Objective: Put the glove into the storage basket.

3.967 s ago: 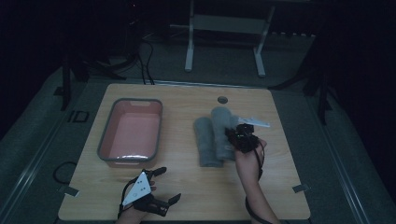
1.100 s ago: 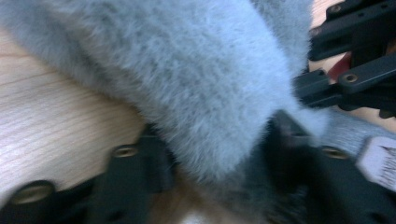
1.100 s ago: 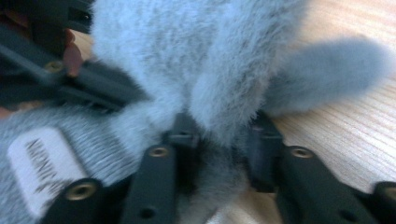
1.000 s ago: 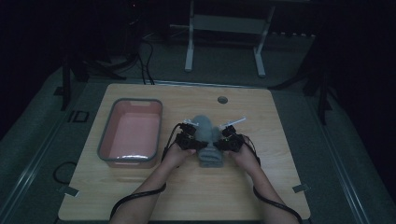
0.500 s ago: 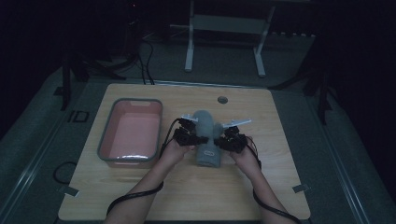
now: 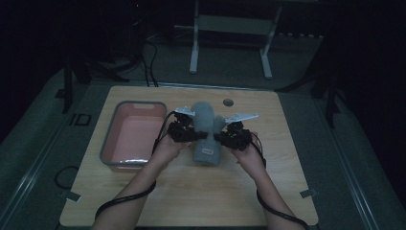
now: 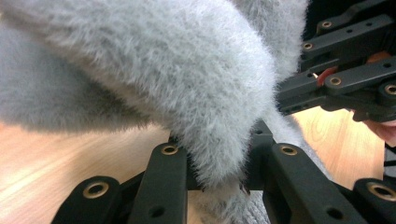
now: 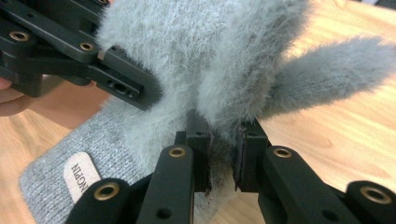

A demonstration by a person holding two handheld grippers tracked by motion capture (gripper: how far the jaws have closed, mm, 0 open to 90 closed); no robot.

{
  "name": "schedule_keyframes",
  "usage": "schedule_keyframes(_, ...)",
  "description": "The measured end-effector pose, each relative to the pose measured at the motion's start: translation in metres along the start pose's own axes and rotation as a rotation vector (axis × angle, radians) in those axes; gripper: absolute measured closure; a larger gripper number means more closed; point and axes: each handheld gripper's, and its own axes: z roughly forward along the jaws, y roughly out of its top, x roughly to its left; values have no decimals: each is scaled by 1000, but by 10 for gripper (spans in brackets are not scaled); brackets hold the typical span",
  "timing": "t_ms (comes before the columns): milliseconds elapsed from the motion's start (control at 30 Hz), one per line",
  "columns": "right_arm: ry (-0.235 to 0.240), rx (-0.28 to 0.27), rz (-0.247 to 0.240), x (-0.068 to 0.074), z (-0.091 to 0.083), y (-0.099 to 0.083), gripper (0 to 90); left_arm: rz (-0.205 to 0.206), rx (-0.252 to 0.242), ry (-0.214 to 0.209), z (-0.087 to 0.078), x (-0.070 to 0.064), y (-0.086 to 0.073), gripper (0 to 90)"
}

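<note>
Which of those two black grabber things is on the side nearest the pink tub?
The left gripper: it grips the fuzzy grey glove on the side toward the pink tub; the right gripper holds the far side.

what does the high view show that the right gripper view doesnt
The high view alone takes in the pink tray left of the work, the round hole near the table's far edge, and both forearms reaching in. The right gripper view alone gives the close detail: the right gripper pinching a fold of fuzzy grey pile, the glove's ribbed cuff, and a small label with lettering on it. Both show the grey glove, the left gripper clamped on its other side, and the wooden table.
</note>
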Motion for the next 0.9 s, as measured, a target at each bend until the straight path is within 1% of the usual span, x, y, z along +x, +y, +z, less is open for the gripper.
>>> schedule_keyframes(100, 9, -4, -7, 6, -1, 9, 795, 5, -2, 9, -10, 1, 3, 762)
schedule_keyframes(133, 11, -9, -8, 9, -1, 12, 795, 0, -1, 10, -14, 2, 3, 762)
schedule_keyframes(300, 29, -14, -21, 19, 2, 27, 796, 4, 2, 26, -33, 7, 6, 762)
schedule_keyframes(367, 29, -14, -29, 25, 4, 33, 796, 5, 0, 32, -40, 10, 7, 762)
schedule_keyframes(433, 33, -18, -33, 30, 5, 40, 796, 4, -12, 39, -49, 13, 8, 762)
schedule_keyframes(500, 35, -20, -38, 36, 7, 48, 797, 6, -17, 48, -58, 16, 9, 762)
schedule_keyframes(567, 42, -25, -41, 41, 10, 55, 796, 0, -19, 44, -67, 21, 10, 761)
schedule_keyframes(667, 66, -44, -22, 48, 13, 65, 797, 9, -17, 55, -80, 25, 12, 762)
schedule_keyframes(767, 67, -49, -35, 58, 18, 74, 797, 16, -9, 81, -94, 30, 13, 762)
schedule_keyframes(833, 74, -46, -38, 64, 22, 80, 797, 6, -12, 86, -102, 34, 11, 761)
schedule_keyframes(900, 78, -40, -51, 71, 26, 87, 797, 2, -9, 90, -112, 39, 10, 761)
